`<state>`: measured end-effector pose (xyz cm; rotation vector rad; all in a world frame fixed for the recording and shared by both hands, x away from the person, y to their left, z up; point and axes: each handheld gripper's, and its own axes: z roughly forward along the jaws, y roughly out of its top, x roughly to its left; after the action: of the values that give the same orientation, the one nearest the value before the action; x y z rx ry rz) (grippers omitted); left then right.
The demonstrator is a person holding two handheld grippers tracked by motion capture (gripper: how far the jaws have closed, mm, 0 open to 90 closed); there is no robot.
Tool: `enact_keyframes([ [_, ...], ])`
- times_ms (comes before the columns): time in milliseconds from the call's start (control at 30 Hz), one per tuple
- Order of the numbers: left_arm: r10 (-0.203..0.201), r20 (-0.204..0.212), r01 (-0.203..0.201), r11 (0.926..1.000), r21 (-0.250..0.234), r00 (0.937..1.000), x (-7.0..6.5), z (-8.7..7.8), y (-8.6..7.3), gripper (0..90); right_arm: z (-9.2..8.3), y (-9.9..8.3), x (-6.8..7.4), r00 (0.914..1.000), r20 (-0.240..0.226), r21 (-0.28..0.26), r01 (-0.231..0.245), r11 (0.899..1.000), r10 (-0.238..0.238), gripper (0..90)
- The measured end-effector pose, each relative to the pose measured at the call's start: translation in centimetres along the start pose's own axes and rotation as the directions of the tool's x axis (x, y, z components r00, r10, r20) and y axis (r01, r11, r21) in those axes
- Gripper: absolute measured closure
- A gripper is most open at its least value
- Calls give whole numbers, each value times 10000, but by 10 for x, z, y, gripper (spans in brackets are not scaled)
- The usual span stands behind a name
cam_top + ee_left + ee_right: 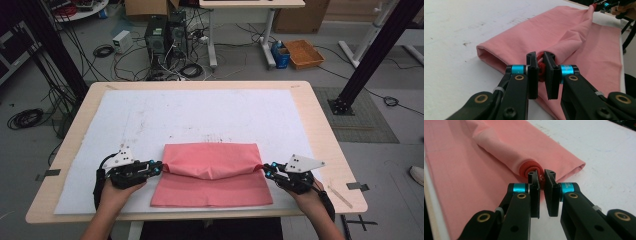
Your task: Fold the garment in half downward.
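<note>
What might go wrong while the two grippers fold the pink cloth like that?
1. The left gripper and right gripper each pinch only a small bunched corner of the pink cloth, so a corner might slip out.
2. The held edge sags in the middle between them, so the fold may land crooked or wrinkled.
3. The cloth's near edge lies close to the edge of the table, so it might slide off.

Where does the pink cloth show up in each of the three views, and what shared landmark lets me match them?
High view: the pink cloth lies at the near middle of the white mat, between the left gripper and right gripper.
Left gripper view: it runs from the centre to the upper right, its corner pinched in the jaws.
Right gripper view: it spreads across the left and centre, its corner pinched.
Shared landmark: the folded far edge.
</note>
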<state>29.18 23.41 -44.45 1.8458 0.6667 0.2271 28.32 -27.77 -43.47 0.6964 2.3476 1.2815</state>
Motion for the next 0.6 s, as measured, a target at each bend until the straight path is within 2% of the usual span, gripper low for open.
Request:
enact_keyframes([
  [67,-3,123,3,10000,-1,9999,-4,-2,-2,820,-1,-3,2,10000,4,32,-31,10000,31,838],
  [167,111,15,-111,9999,125,9999,-9,-3,-5,766,-1,-9,4,9998,-81,96,-158,9998,159,822],
  [233,101,-217,-95,9995,293,9997,-12,-3,-6,681,0,-12,6,9997,-150,178,-172,9997,175,738],
  [333,-373,-402,392,9982,462,9985,-14,-4,-5,514,1,-13,10,9996,-142,294,-258,9992,262,642],
  [367,-466,-422,485,9977,468,9980,-15,-5,-5,486,0,-13,10,9994,-176,265,-301,9992,306,600],
  [400,-401,-463,422,9981,449,9981,-15,-6,-5,482,-1,-12,10,9990,-166,207,-409,9989,413,562],
  [500,-566,-608,593,9972,448,9965,-15,-7,-5,430,-9,-12,10,9962,-129,-87,-859,9963,858,484],
  [600,-676,-895,734,9953,628,9937,-11,-5,-6,423,-14,-13,9,9930,-78,-307,-1179,9926,1177,475],
])
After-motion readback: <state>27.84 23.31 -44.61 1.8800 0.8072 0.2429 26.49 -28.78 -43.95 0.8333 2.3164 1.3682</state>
